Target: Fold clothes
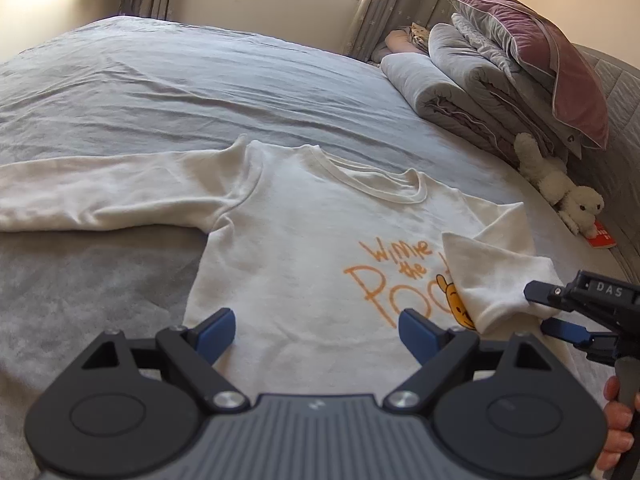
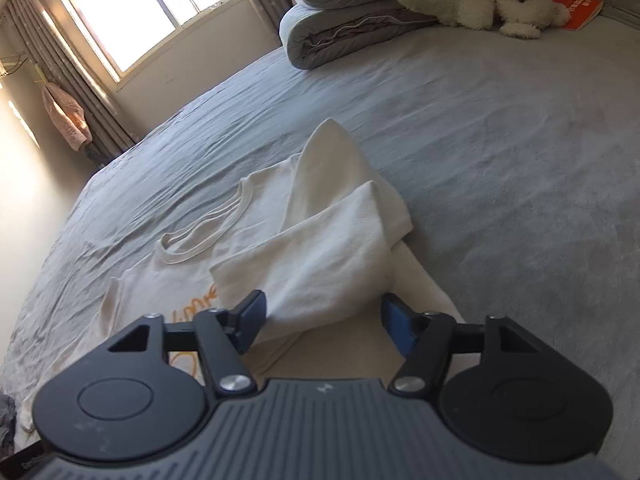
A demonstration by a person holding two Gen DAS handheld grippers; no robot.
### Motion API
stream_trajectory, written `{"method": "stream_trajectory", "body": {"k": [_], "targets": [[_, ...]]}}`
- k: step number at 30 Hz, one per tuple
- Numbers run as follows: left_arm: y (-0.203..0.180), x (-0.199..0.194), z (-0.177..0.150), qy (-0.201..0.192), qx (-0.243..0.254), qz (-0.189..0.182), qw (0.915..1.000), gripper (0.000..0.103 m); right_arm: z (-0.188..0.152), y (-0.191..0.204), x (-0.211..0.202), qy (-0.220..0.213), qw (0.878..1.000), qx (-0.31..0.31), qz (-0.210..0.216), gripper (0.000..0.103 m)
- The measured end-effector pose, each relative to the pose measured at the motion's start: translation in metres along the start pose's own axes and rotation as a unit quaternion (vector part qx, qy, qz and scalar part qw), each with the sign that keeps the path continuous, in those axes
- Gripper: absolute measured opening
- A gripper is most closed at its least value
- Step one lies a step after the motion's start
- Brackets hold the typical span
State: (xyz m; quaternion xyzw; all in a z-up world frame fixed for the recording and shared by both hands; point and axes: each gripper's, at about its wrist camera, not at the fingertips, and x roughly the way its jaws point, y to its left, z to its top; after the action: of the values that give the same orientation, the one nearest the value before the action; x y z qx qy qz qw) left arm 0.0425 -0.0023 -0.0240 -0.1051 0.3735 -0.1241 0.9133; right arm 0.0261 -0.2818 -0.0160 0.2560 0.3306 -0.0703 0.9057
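The cream sweatshirt (image 1: 304, 240), soft and limp, is best taken at the left-frame sleeve (image 1: 100, 196); both grippers (image 1: 316, 330) (image 2: 324, 320) are spread wide, nothing clamped.

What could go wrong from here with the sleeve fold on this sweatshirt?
1. The right tongs stand open around the folded-in sleeve, which arches loosely over the sweatshirt; once left alone it may slump off line or spring back.
2. The other sleeve lies stretched out on the bed with creases; folding it as is could trap wrinkles.
3. The left tongs hover open near the hem and could snag and drag the body.
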Motion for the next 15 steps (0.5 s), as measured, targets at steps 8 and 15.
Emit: {"method": "stream_trajectory", "body": {"k": [8,15], "targets": [[0.007,-0.002,0.003,-0.004,-0.008,-0.007,0.9999,0.090,-0.001,0.018,0.001,-0.039,0.994,-0.092,-0.031,0.023],[0.011,-0.004,0.004,-0.008,-0.011,-0.011,0.9998,0.090,-0.013,0.050,-0.013,-0.086,0.974,-0.206,-0.032,0.017]]}}
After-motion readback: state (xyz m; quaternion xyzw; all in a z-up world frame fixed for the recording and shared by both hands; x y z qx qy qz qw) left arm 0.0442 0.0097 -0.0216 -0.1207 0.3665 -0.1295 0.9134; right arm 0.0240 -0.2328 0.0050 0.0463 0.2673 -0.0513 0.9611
